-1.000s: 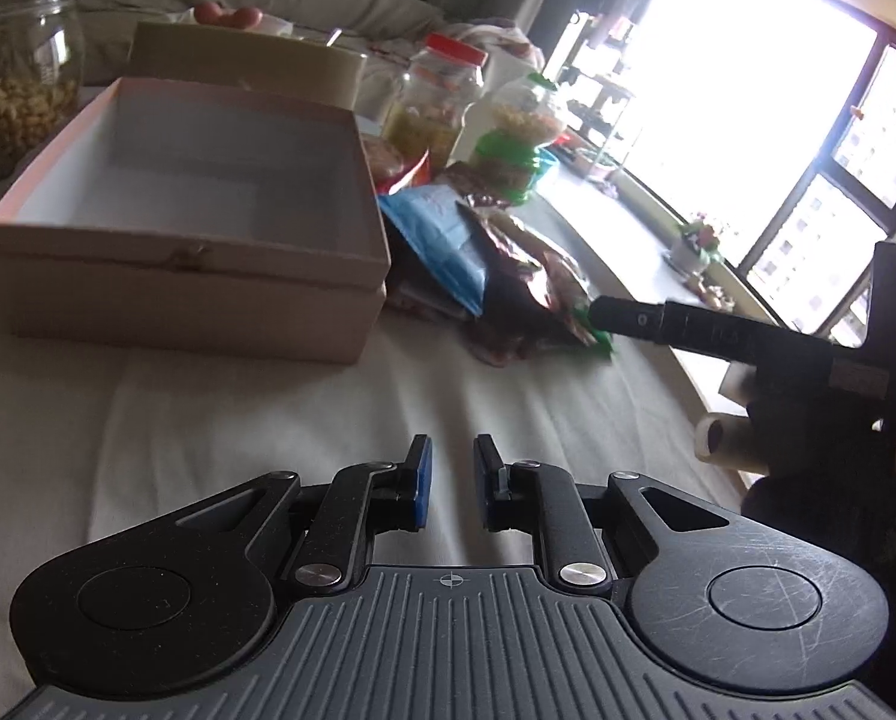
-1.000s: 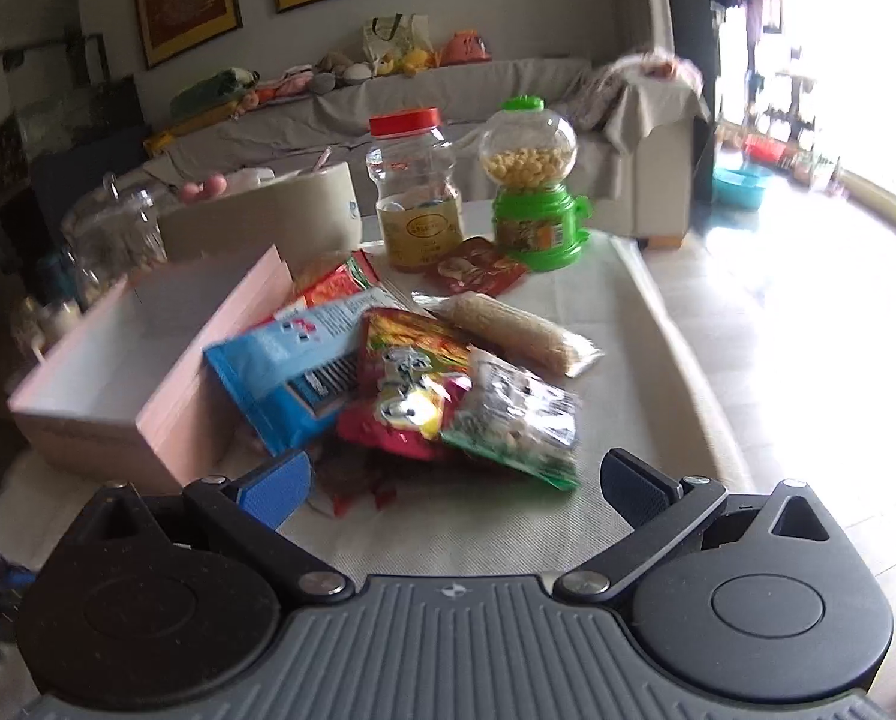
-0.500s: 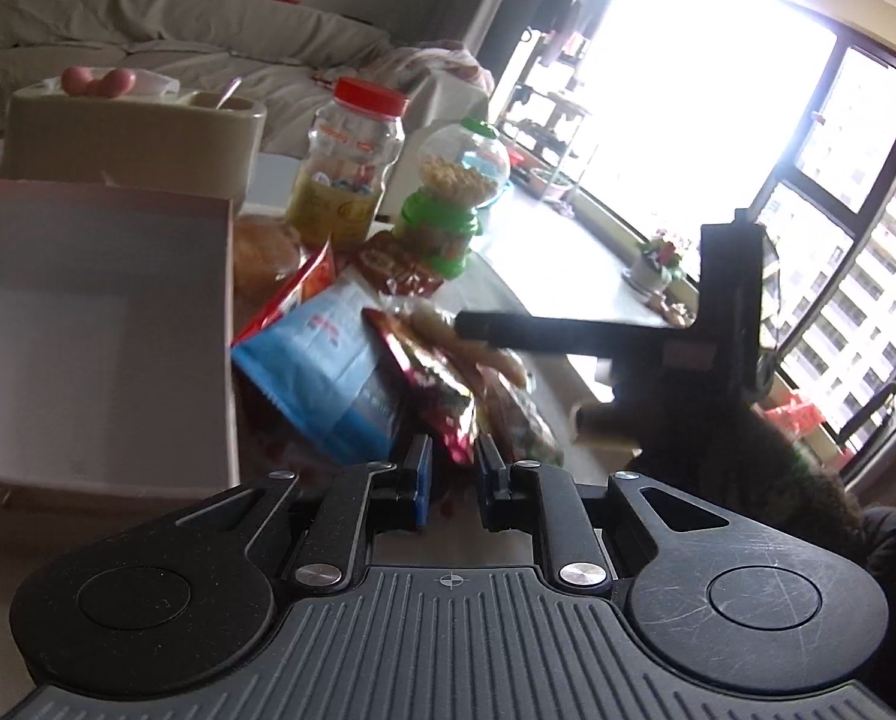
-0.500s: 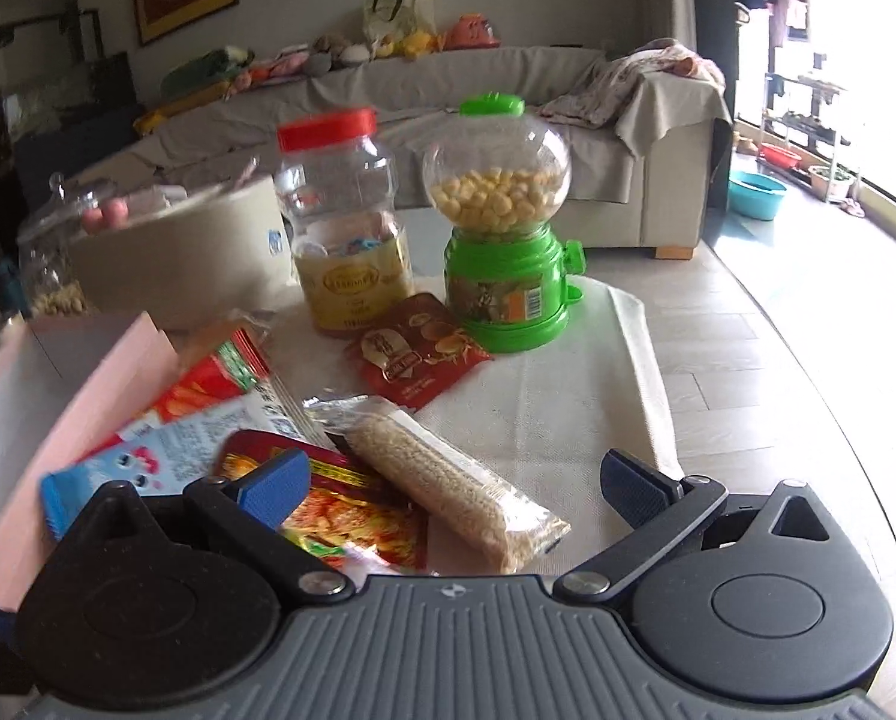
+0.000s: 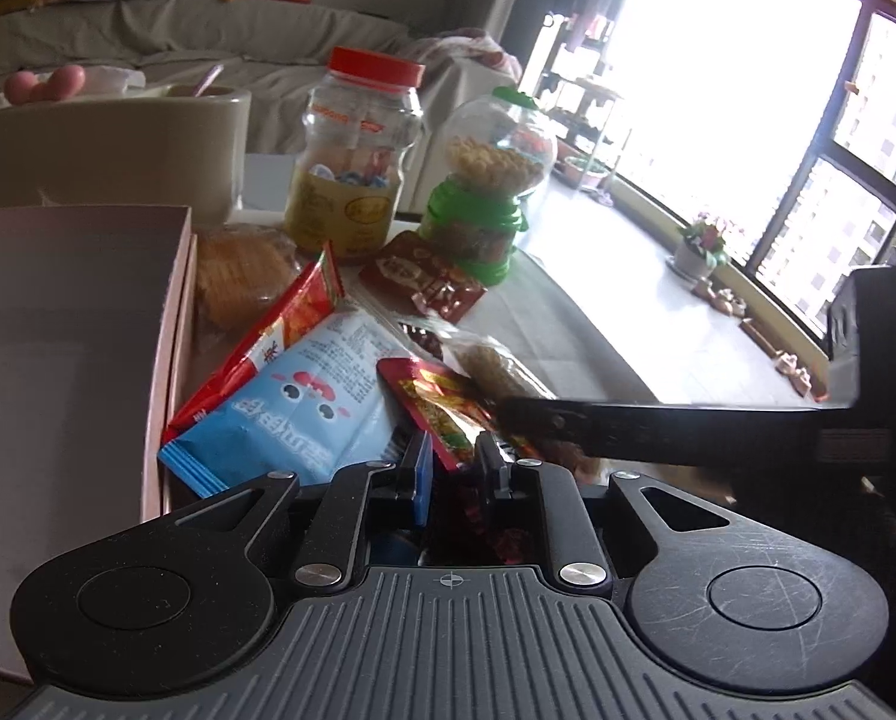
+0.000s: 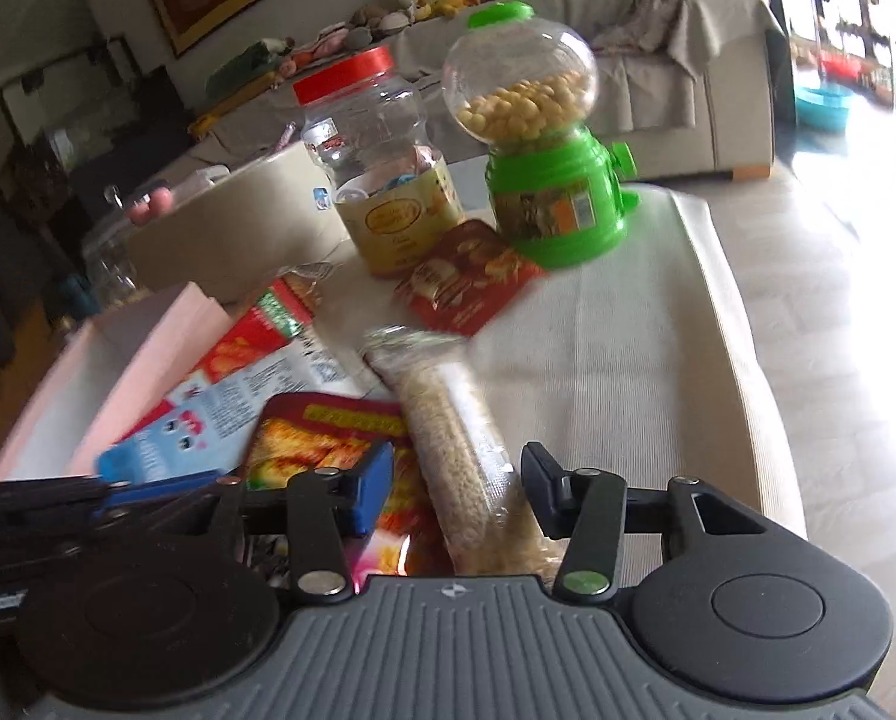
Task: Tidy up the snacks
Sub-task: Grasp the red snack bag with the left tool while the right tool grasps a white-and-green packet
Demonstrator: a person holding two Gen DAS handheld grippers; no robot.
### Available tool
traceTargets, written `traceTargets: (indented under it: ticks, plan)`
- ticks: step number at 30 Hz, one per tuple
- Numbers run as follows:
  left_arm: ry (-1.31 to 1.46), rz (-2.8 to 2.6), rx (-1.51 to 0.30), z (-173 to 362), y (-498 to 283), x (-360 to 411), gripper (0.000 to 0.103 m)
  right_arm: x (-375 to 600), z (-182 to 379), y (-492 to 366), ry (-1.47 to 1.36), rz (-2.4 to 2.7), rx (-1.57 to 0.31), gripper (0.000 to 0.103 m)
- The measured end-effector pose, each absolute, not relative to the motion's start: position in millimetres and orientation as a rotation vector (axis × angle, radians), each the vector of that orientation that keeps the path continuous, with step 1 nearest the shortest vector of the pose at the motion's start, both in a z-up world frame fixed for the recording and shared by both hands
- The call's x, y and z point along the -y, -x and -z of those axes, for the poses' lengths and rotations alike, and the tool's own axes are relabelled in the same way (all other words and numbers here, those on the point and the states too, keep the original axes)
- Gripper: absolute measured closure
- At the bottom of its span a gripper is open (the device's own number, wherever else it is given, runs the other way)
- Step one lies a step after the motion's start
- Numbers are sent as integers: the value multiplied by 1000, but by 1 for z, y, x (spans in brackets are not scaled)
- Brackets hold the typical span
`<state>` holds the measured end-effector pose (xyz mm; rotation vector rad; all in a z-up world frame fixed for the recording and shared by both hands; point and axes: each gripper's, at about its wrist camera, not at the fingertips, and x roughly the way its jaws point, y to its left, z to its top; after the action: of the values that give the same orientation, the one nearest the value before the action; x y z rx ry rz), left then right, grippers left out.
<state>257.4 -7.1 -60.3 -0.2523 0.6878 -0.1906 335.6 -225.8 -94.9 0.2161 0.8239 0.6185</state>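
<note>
A pile of snack packets lies on the white cloth beside an empty pink box (image 5: 175,312). My left gripper (image 5: 453,456) sits low at the pile's near edge. Its jaws are a narrow gap apart, and a corner of the red-and-yellow packet (image 5: 442,402) lies in that gap. A blue packet (image 5: 304,402) lies just left of it. My right gripper (image 6: 457,480) is closing around a clear packet of pale grain (image 6: 448,420). Its right finger is at the packet's edge, while the left pad hovers over the red-and-yellow packet (image 6: 322,438).
Behind the pile stand a red-lidded jar (image 5: 352,180), a green candy dispenser (image 5: 484,204) and a small red packet (image 5: 430,282). A beige round container (image 5: 118,144) stands behind the box. The table's edge (image 6: 742,360) runs along the right. Sofa and window lie beyond.
Both grippers have come in close over the snack pile. The right jaws have narrowed from wide open to around the clear packet. The left jaws keep the same narrow gap.
</note>
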Motion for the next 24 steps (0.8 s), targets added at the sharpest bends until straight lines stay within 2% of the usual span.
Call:
traceTargets:
  ticks: [6,24]
  plan:
    - [271,257,-748,66,-236,7,77,250,99,-298,-367,-672,-883,54]
    - [348,214,-805,79,-138,-49,78,222,94,-173,-343,-840,-926,53]
